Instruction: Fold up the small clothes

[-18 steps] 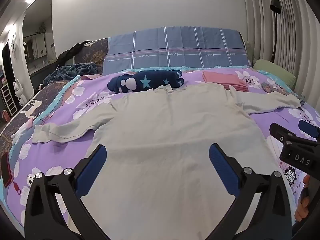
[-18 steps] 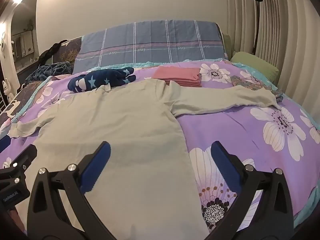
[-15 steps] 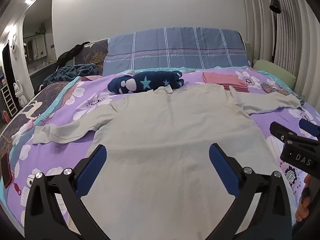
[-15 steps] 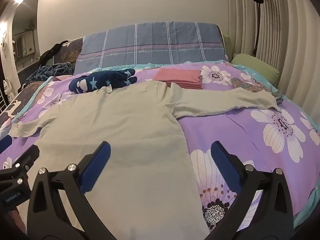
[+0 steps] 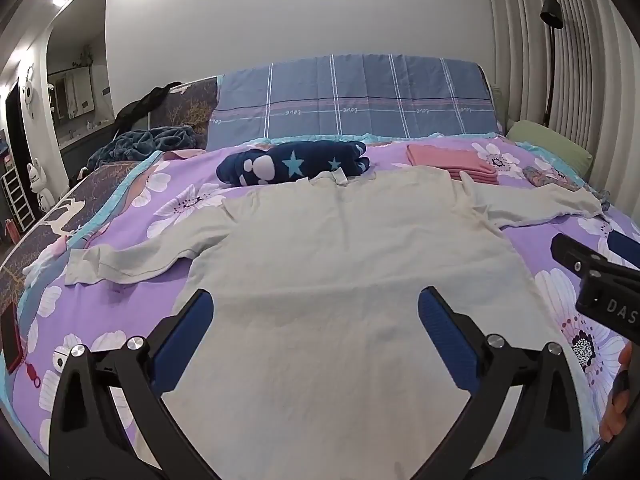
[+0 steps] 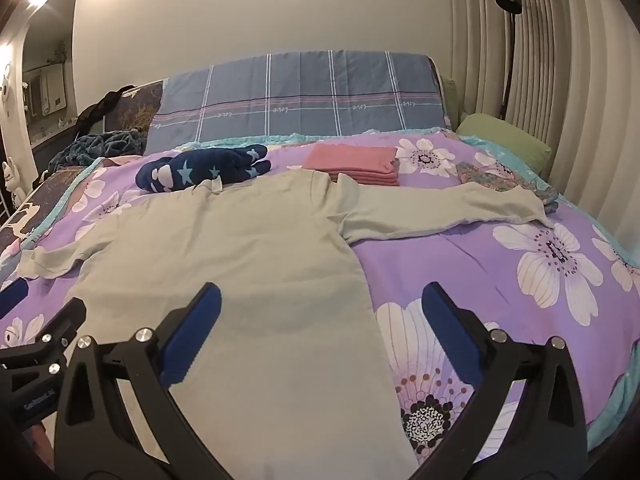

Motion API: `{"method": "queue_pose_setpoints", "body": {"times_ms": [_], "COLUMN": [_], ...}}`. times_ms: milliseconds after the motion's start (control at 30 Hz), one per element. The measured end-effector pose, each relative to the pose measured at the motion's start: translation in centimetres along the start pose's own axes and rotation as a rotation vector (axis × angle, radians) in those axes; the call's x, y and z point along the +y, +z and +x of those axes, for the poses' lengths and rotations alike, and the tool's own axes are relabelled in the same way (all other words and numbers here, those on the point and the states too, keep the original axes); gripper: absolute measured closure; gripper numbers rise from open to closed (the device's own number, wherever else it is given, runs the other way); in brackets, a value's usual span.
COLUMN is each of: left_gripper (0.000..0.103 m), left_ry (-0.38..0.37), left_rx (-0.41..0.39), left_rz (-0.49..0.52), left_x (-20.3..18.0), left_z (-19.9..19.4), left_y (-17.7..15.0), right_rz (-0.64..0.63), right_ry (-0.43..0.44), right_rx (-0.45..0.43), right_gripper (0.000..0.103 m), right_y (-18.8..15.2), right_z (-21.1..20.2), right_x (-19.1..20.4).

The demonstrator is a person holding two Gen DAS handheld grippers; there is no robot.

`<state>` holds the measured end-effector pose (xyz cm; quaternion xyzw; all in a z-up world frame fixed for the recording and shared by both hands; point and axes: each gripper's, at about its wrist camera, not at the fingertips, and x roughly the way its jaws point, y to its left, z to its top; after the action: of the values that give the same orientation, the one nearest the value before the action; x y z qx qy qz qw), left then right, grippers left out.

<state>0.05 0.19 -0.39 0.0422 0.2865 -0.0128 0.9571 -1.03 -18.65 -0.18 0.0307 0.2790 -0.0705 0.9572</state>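
Pale long-sleeved shirt spread flat on flowered bed; both grippers released above its lower half.

Left wrist view: left gripper (image 5: 314, 320) hangs over the shirt (image 5: 340, 264), blue pads (image 5: 444, 334) spread wide, nothing between them. Shirt lies face up on the purple floral bedspread (image 5: 132, 296), both sleeves out to the sides, collar toward the headboard. Navy star-print bundle (image 5: 292, 162) just beyond the collar; folded pink stack (image 5: 452, 160) beside the far shoulder. Right gripper's (image 5: 596, 276) black body enters at the right edge, over the bedspread. Right wrist view: right gripper (image 6: 322, 320) likewise released and empty, straddling the shirt's (image 6: 224, 256) side edge, one finger over cloth, the other over bedspread (image 6: 460, 256). Sleeve reaches right toward a green pillow (image 6: 504, 138).
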Motion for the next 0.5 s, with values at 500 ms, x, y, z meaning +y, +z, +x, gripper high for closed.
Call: {"method": "queue_pose_setpoints", "body": {"times_ms": [500], "left_gripper": [0.001], "left_ry": [-0.034], "left_rx": [0.025], "left_rz": [-0.026], "left_x": [0.42], "left_z": [0.28], "left_y": [-0.35], "right_rz": [-0.003], "right_ry": [0.004], "right_rx": [0.005], "right_gripper": [0.002], "right_y": [-0.49], "right_z": [-0.07], "right_x": [-0.01]}}
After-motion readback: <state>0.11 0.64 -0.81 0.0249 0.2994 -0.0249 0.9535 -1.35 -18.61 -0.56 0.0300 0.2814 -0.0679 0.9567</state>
